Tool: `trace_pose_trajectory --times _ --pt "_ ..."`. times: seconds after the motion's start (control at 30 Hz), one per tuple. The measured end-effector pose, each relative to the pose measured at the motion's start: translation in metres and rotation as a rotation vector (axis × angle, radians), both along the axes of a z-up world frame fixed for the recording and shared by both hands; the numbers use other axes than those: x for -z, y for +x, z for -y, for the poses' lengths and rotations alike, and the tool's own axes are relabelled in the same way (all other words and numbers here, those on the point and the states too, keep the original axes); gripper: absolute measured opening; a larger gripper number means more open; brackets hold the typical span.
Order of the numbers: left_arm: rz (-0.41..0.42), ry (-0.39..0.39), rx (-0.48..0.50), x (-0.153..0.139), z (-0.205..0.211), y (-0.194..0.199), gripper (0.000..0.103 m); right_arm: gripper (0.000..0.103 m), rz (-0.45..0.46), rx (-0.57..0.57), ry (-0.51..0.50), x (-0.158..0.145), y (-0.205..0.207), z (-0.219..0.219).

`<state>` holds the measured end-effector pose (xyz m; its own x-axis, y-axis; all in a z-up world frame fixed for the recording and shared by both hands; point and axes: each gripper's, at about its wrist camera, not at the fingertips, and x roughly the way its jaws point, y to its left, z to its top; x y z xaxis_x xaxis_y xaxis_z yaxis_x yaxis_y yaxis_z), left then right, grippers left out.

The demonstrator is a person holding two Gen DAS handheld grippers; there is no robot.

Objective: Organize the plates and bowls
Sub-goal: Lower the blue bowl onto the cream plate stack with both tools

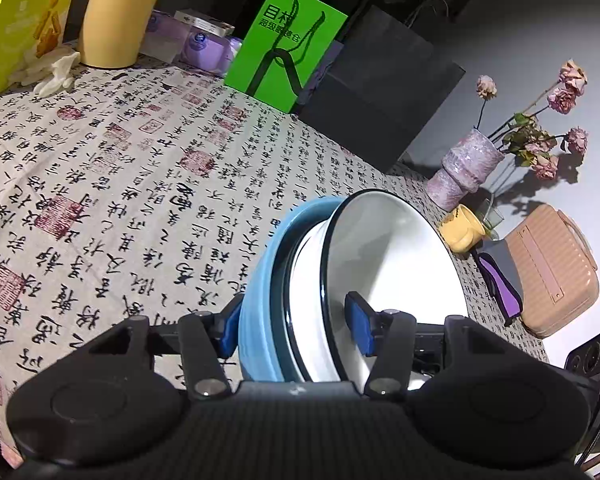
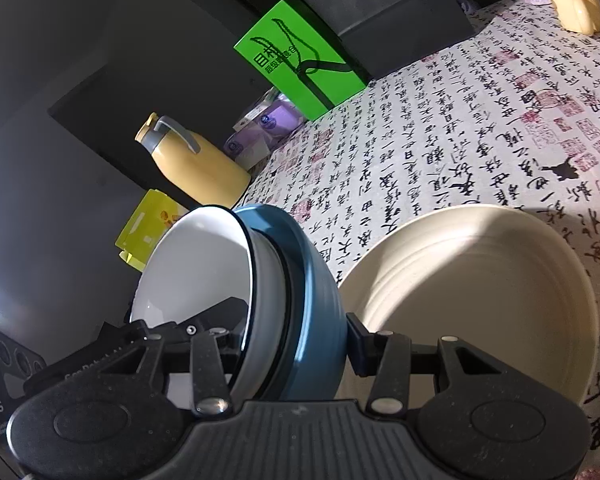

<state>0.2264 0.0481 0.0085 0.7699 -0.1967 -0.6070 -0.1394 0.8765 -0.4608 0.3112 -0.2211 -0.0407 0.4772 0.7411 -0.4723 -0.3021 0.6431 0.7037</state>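
I have the nested stack up off the calligraphy tablecloth, tipped on edge: a blue bowl on the outside, a white dish with a black rim seated in it, and a white bowl with a black rim innermost. My left gripper is pinching one side of the stack, one blue pad against the blue bowl's outer wall and the other inside the white bowl. My right gripper clamps the opposite side of the same stack, one pad on the blue bowl's outer wall and the other finger reaching inside the white bowl; the left gripper's black body shows inside that bowl.

Just beside the blue bowl, in the right wrist view, a cream ribbed plate lies flat on the cloth. Farther from the blue bowl, along the table's back edge, stand a green paper bag and a black paper bag, with a yellow jug, purple packets and a yellow-green carton beyond the green one. On the other side of the blue bowl I see a yellow mug, a mauve vase of dried roses and a peach case.
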Motion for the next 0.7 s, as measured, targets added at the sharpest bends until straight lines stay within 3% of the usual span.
trace_pose_trajectory --times 0.7 --pt "-0.042 0.018 0.096 0.011 0.044 0.02 0.053 0.044 -0.033 0.083 0.014 0.017 0.001 0.046"
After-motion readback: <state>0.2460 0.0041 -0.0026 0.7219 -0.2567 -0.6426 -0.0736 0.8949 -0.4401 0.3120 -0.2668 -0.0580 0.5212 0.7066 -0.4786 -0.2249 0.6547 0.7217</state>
